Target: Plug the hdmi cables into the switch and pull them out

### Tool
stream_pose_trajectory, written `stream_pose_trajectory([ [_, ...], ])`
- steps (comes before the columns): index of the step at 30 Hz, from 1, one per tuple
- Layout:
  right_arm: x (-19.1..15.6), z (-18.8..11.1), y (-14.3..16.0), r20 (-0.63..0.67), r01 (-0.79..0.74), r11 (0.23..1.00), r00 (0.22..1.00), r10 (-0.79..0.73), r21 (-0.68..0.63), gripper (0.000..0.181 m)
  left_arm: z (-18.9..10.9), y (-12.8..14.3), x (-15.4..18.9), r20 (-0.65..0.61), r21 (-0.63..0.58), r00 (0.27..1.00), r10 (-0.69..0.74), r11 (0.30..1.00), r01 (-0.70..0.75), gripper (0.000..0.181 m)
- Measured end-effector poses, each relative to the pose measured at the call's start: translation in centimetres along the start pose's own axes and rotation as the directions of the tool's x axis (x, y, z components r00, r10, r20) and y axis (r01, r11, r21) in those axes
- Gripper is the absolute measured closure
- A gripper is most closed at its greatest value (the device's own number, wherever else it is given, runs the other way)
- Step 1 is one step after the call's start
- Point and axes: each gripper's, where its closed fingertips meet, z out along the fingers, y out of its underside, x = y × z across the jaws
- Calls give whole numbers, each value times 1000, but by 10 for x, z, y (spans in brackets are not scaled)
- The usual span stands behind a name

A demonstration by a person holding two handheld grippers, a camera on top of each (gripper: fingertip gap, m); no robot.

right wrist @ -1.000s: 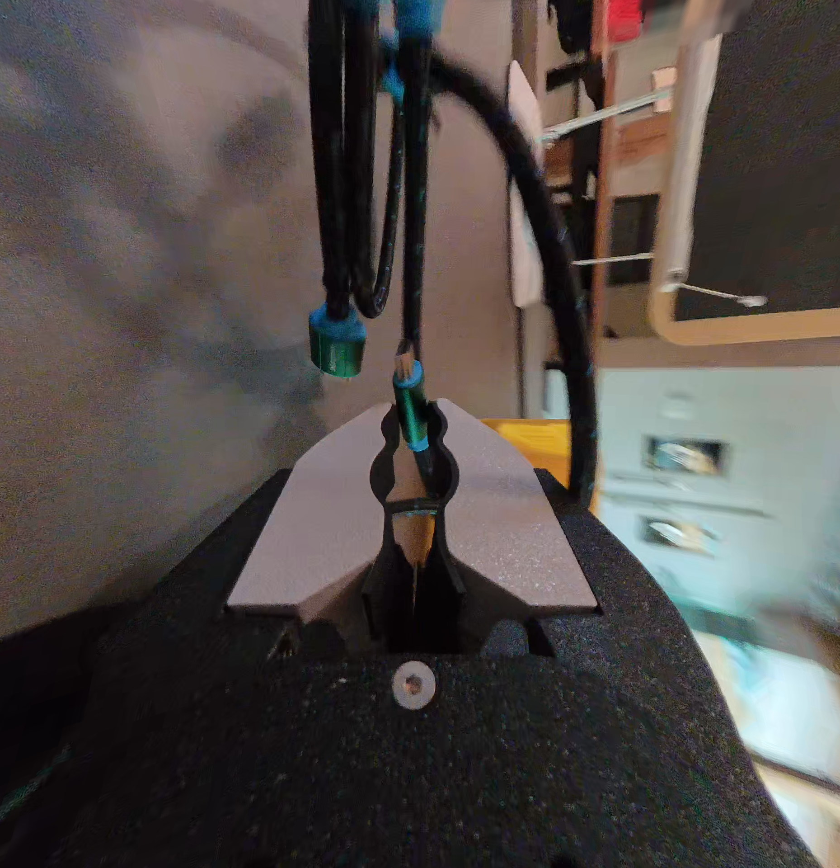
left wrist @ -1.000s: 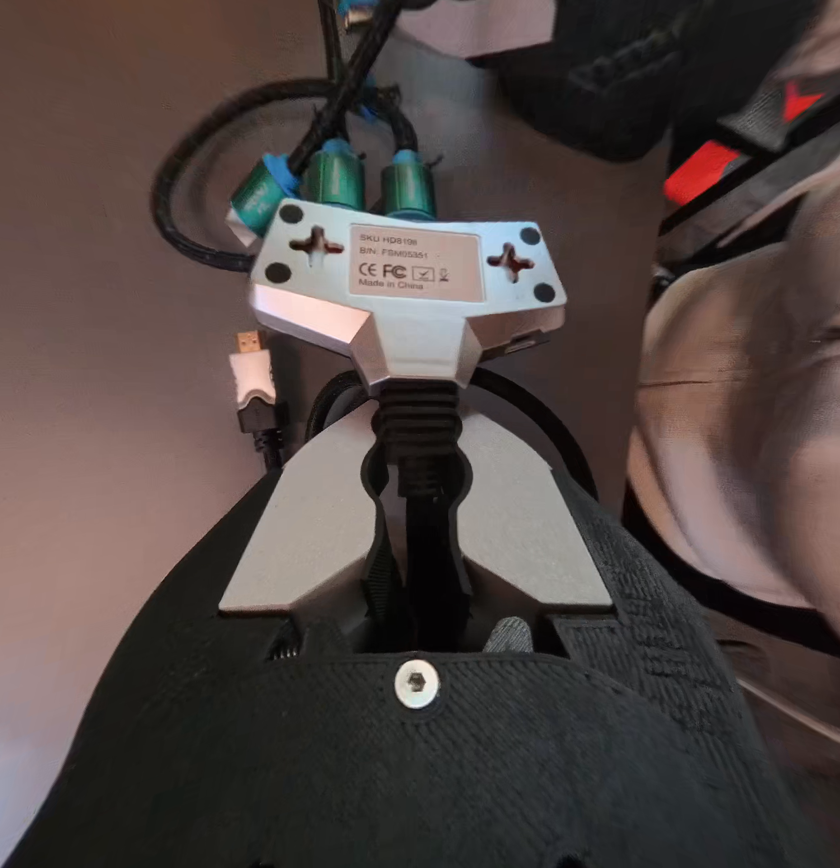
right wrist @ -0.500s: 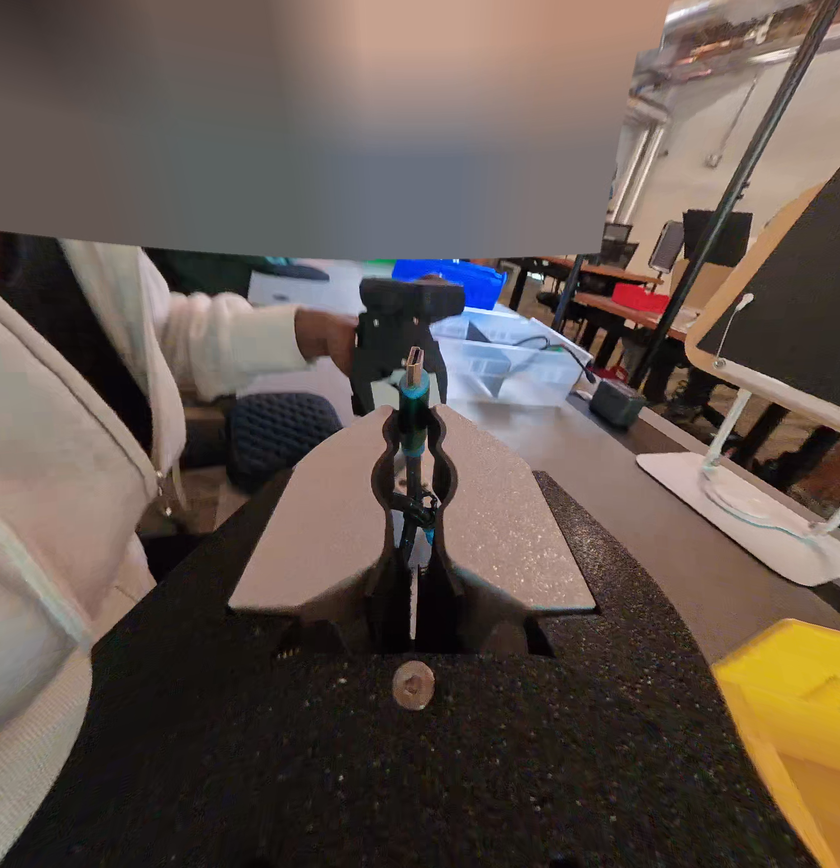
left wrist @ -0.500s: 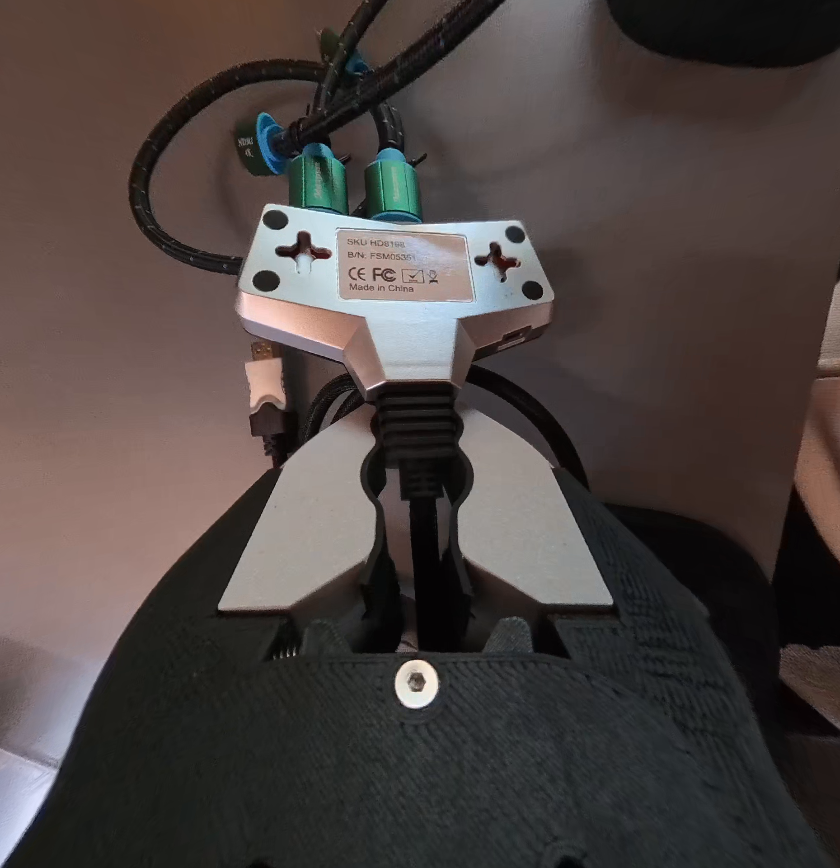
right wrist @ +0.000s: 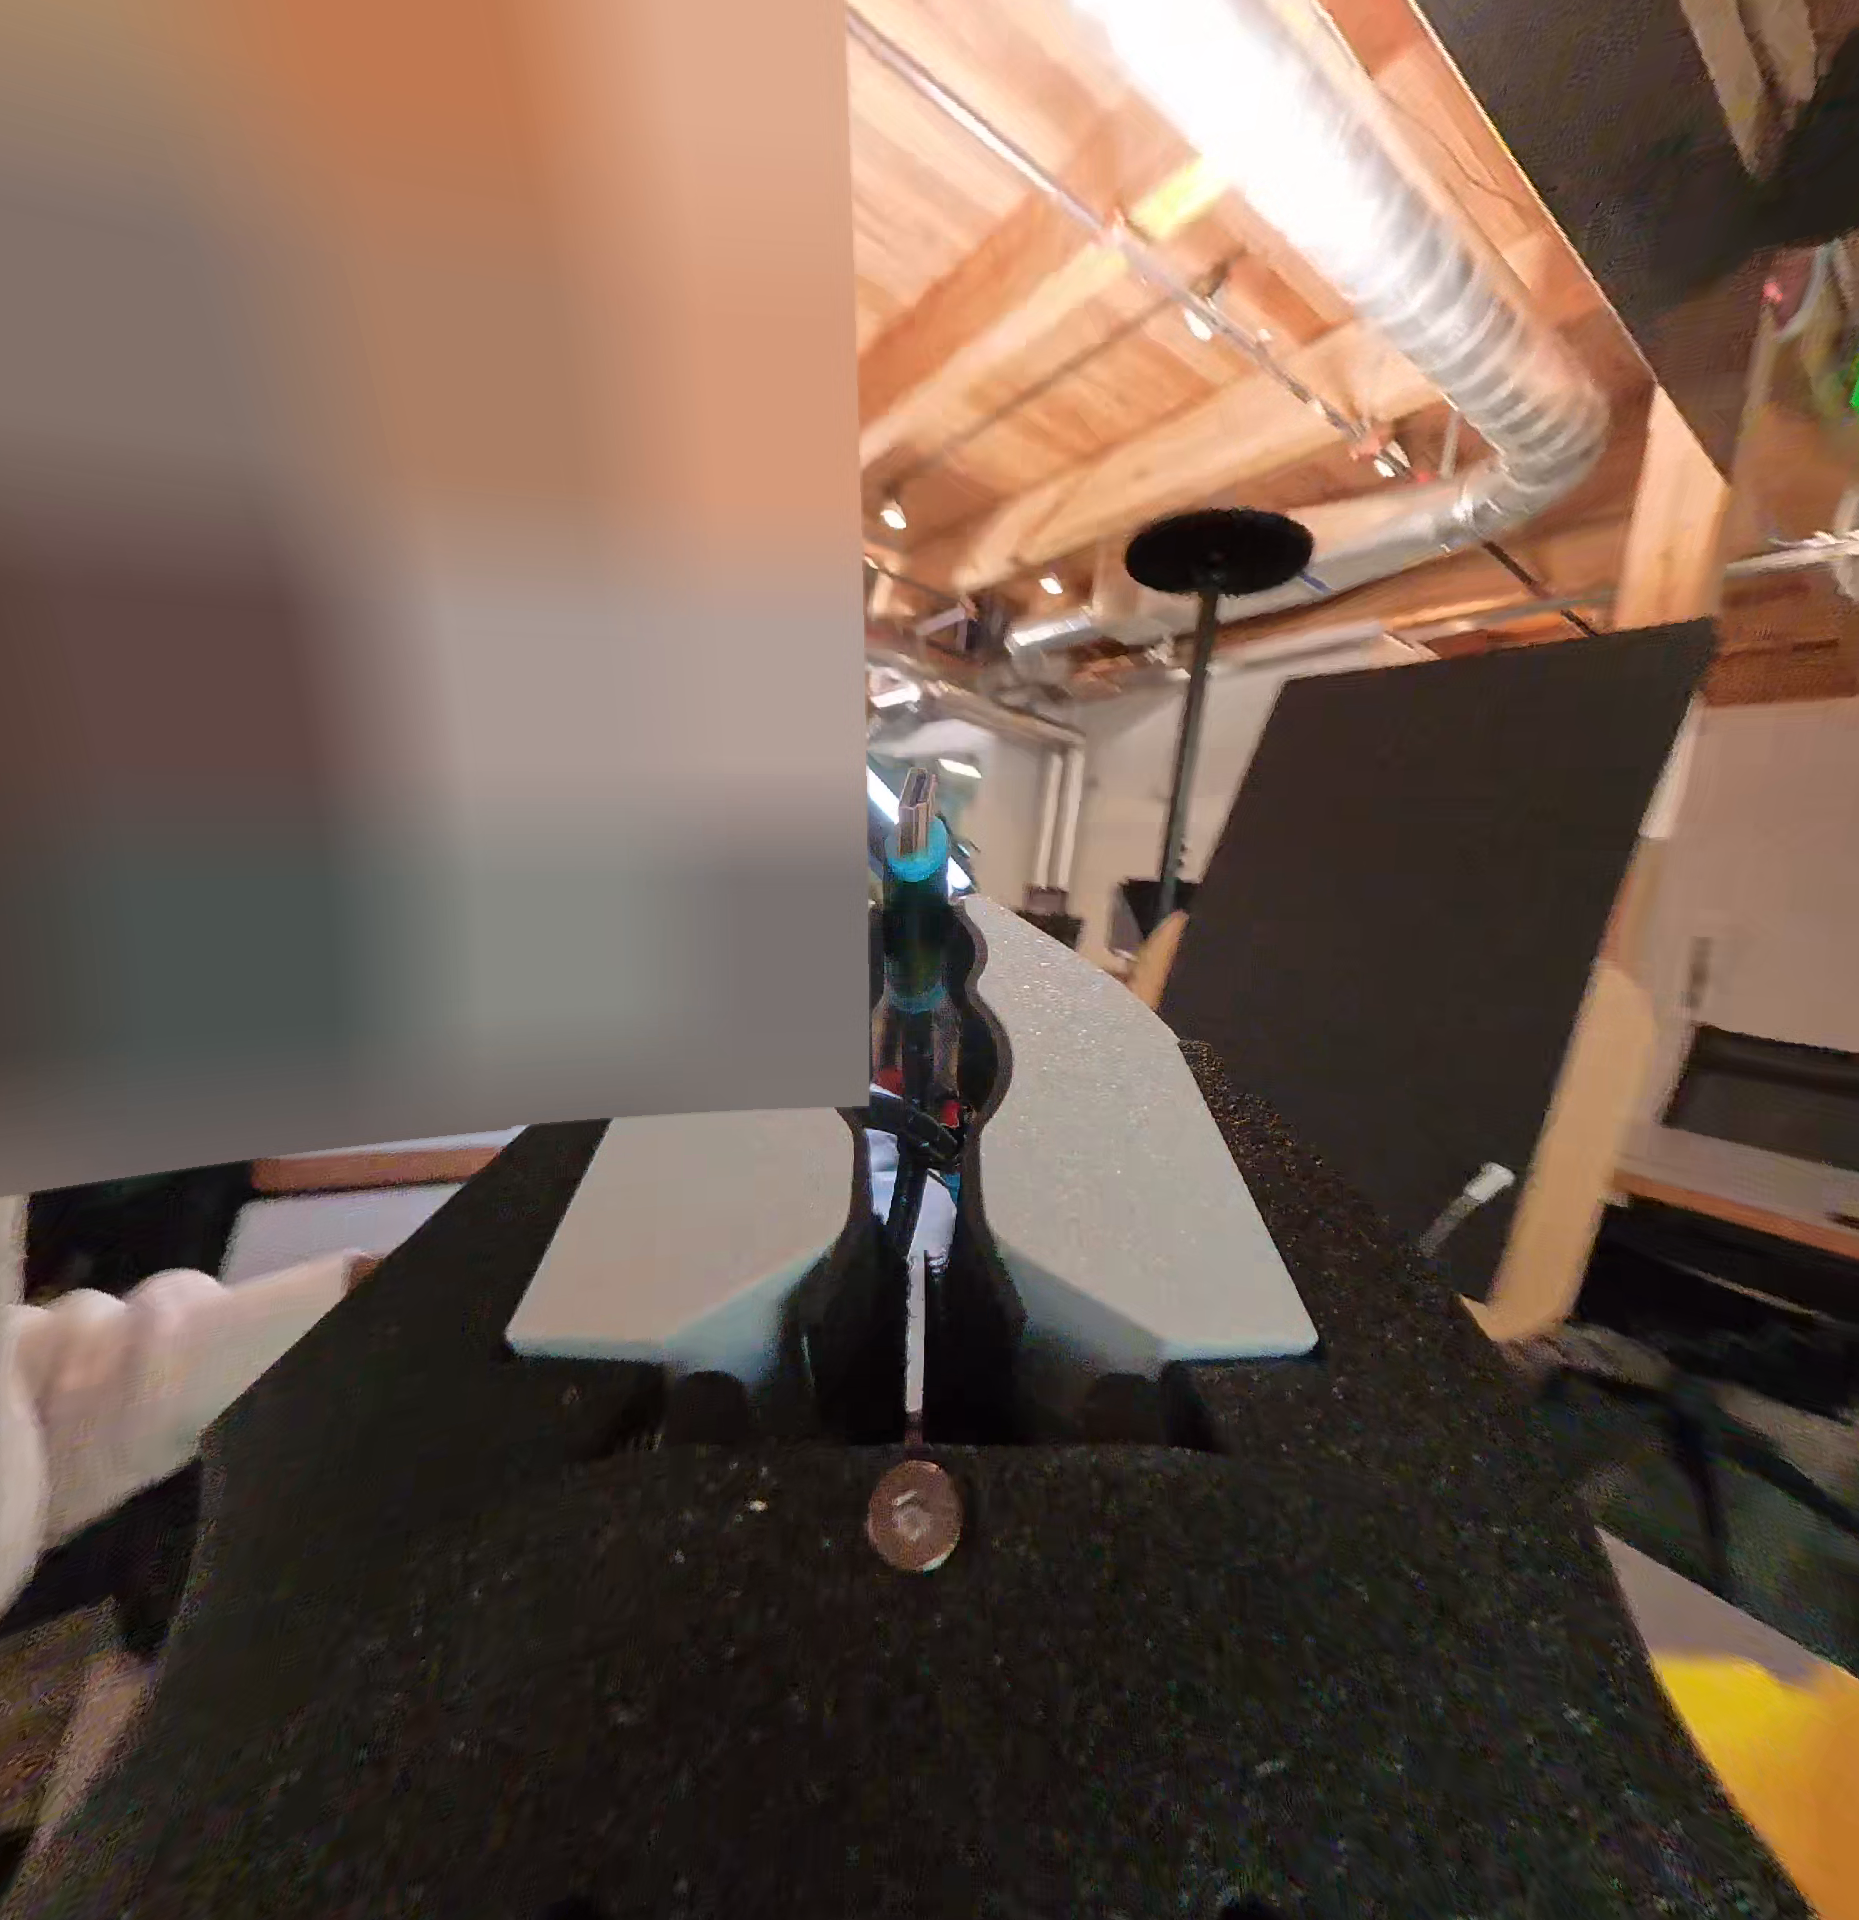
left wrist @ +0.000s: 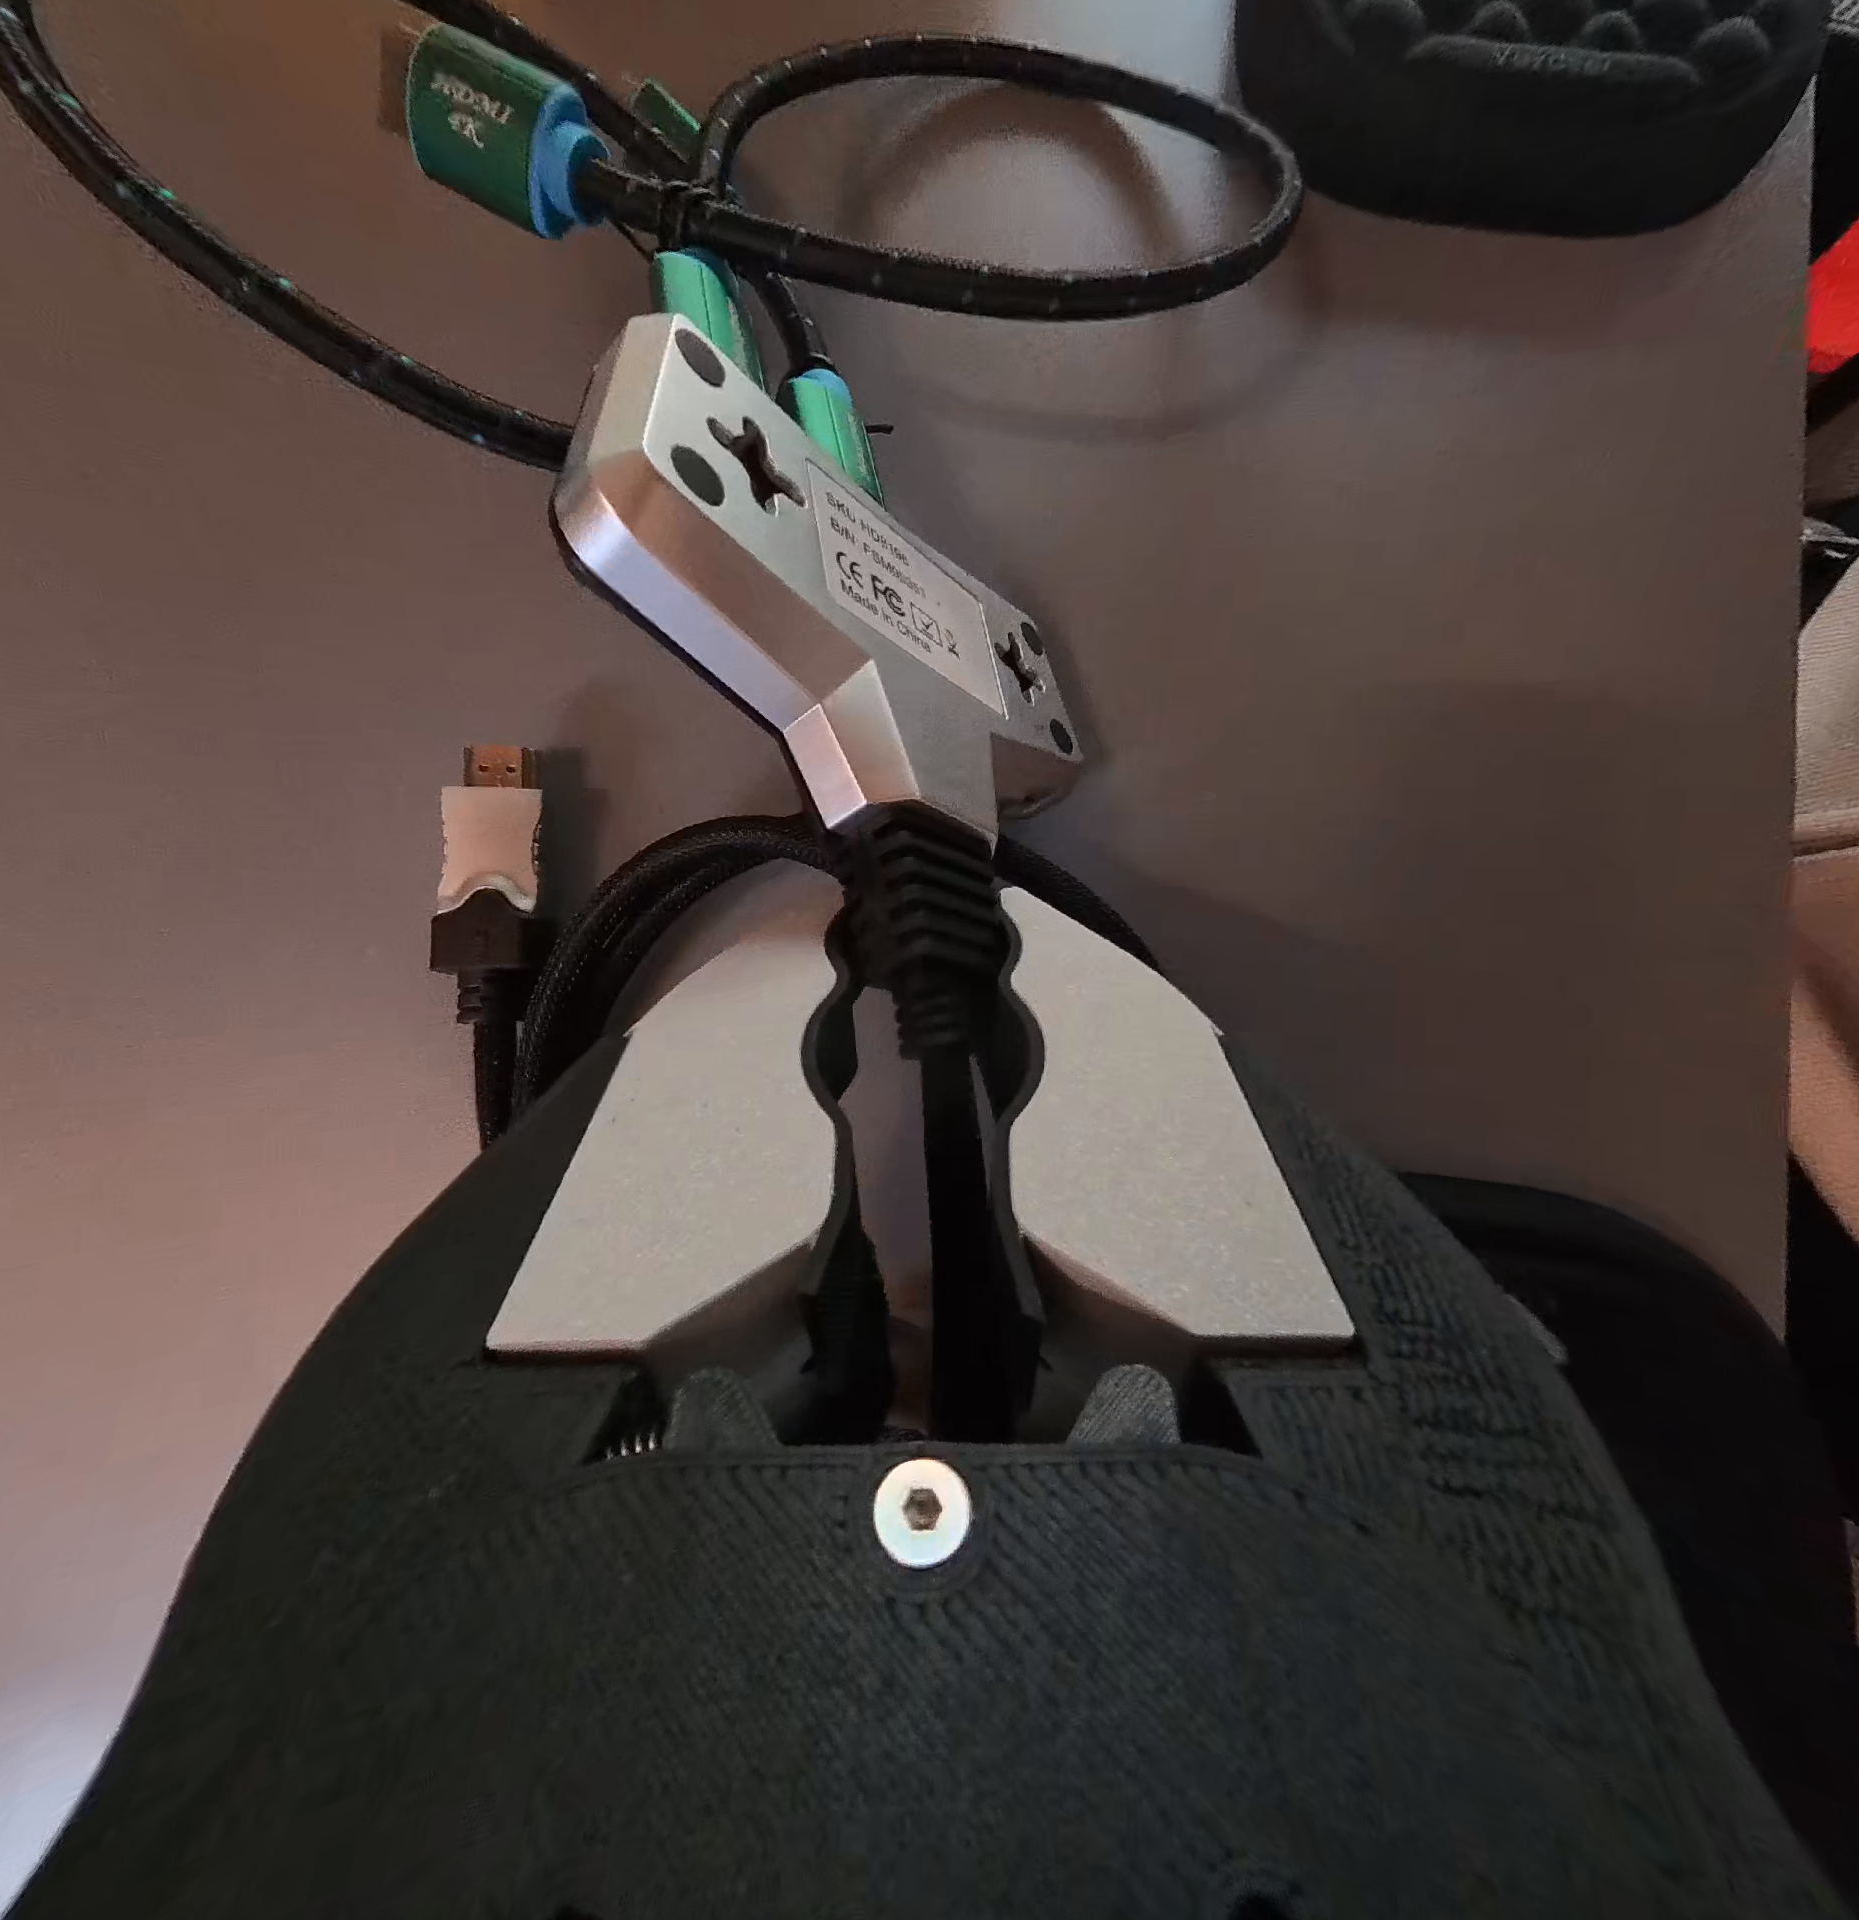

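In the left wrist view, the silver HDMI switch (left wrist: 800, 582) lies underside up, tilted to the left over the grey table (left wrist: 1424, 623). My left gripper (left wrist: 925, 966) is shut on the switch's black ribbed cable boot (left wrist: 920, 904). Two green plugs (left wrist: 712, 312) (left wrist: 837, 436) sit in the switch's ports. A third green plug (left wrist: 478, 114) with a blue collar lies loose at the top left. In the right wrist view, my right gripper (right wrist: 930, 925) is shut on a green HDMI plug (right wrist: 912, 862), metal tip pointing up. Its left finger is partly hidden by a blurred patch.
A white-and-black HDMI plug (left wrist: 489, 842) lies on the table left of my left gripper. Black braided cables (left wrist: 1008, 270) loop behind the switch. A black panel on a stand (right wrist: 1424, 935), a yellow bin (right wrist: 1787, 1787) and a person's white sleeve (right wrist: 125, 1382) are near my right gripper.
The switch has swung from square-on to tilted left in my left gripper. My right gripper has tipped upward with its plug, from facing the table to facing the ceiling.
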Motion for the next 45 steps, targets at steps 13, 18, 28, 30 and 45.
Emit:
stream_pose_trajectory([
  [13,154,-58,218,297,440,156,788,-539,-884,168,0,1,1,15,41,1000,26,999,-26,160],
  [18,160,-97,266,452,423,-169,782,-429,-890,139,-1,0,2,10,51,1000,19,999,-20,160],
  [28,13,-10,218,332,467,480,879,-342,-742,147,-1,-1,2,-15,55,1000,-19,998,20,160],
  [30,-33,-1,225,415,546,509,837,-356,-665,153,-2,-3,2,-25,65,999,-32,997,34,160],
  [45,-102,19,291,558,822,130,483,-675,-554,150,-21,-36,5,-164,232,953,-254,929,288,161],
])
